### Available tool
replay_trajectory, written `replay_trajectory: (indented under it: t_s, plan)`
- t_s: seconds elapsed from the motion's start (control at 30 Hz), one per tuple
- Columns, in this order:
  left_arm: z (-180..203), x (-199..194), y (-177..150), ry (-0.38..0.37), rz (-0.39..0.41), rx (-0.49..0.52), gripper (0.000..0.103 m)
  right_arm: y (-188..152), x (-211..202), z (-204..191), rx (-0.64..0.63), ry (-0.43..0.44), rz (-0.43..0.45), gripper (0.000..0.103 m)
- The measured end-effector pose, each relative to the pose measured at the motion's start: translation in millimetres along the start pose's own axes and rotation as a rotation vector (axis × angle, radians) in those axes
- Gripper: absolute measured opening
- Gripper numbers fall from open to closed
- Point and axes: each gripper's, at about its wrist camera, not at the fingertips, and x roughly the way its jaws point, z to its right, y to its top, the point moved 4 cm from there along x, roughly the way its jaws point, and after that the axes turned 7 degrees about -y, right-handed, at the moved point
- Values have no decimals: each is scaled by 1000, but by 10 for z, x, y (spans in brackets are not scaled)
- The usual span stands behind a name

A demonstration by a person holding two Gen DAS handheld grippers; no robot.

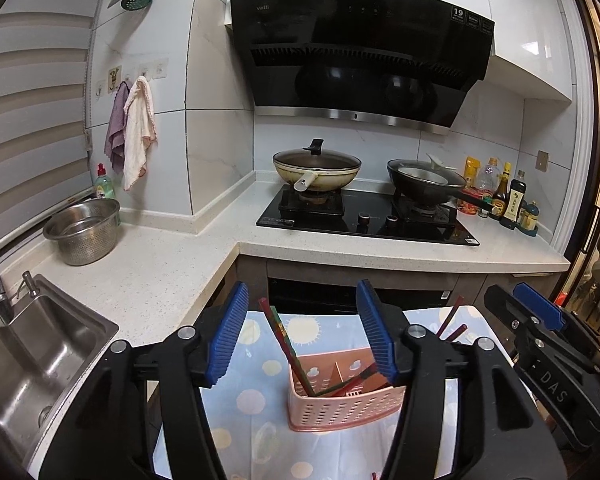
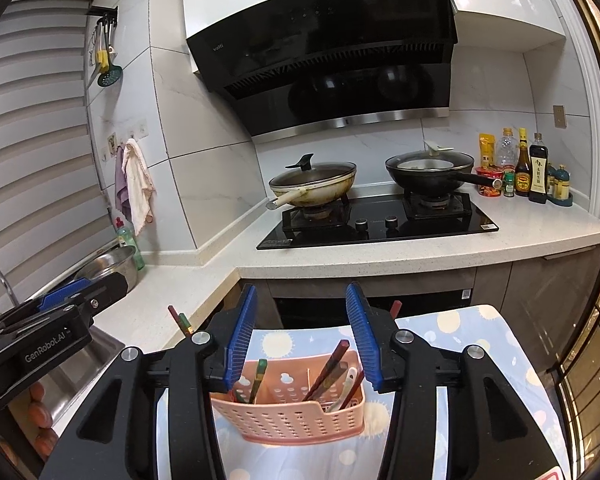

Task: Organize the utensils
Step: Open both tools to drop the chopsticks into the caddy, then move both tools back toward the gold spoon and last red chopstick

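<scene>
On the patterned cloth (image 2: 480, 340), mid-table, pink utensil basket (image 2: 288, 420) holds chopsticks (image 2: 326, 370) and spoons; left gripper (image 1: 304, 336) and right gripper (image 2: 302, 334) hover above, jaws apart, empty.

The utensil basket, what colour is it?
Pink utensil basket, with small perforations; clearest in the right wrist view.

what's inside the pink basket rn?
The pink perforated plastic basket holds red-green chopsticks in its left compartment, dark red chopsticks and a white spoon-like utensil in the right. Their lower ends are hidden behind its wall.
</scene>
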Motion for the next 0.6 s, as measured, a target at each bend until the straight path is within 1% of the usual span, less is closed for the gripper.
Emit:
replay_trajectory:
  t_s: [0.23,0.4,0.6]
  plan:
    - [48,-245,-59,-8,10,5,54,-93,-293,41,9,5,-1,46]
    - [69,-425,-153,-14,7,4,54,-254,-530,61,13,3,-3,46]
    - [77,-621,-319,-21,-7,-7,55,-476,-791,54,13,16,-27,46]
